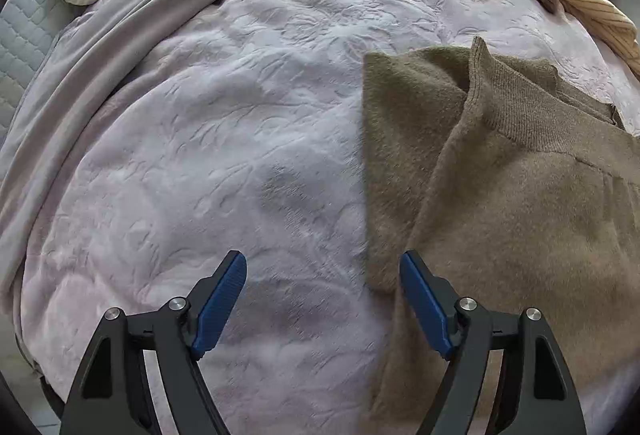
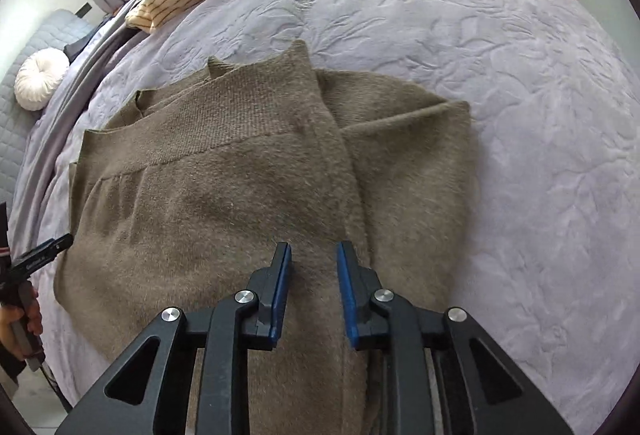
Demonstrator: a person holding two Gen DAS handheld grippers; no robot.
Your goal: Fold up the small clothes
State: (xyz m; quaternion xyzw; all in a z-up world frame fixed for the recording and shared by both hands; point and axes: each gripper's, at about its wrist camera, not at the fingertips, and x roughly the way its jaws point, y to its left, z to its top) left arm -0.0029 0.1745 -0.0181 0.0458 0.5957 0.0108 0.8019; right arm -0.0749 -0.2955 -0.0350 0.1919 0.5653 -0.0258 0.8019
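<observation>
Left hand-held gripper (image 1: 323, 301) hovers wide open and empty over the lilac bedspread (image 1: 200, 139), beside the olive knit garment's (image 2: 240, 195) left edge. Right hand-held gripper (image 2: 313, 295) hangs narrowly parted above the garment's middle, gripping nothing. Half folded, the garment lies flat on the bed. Next grips should probably pinch matching corners, keeping edges aligned.

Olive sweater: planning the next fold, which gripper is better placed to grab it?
Probably right: the right gripper hovers open over the sweater; the left gripper hangs mostly over the bedspread.
</observation>
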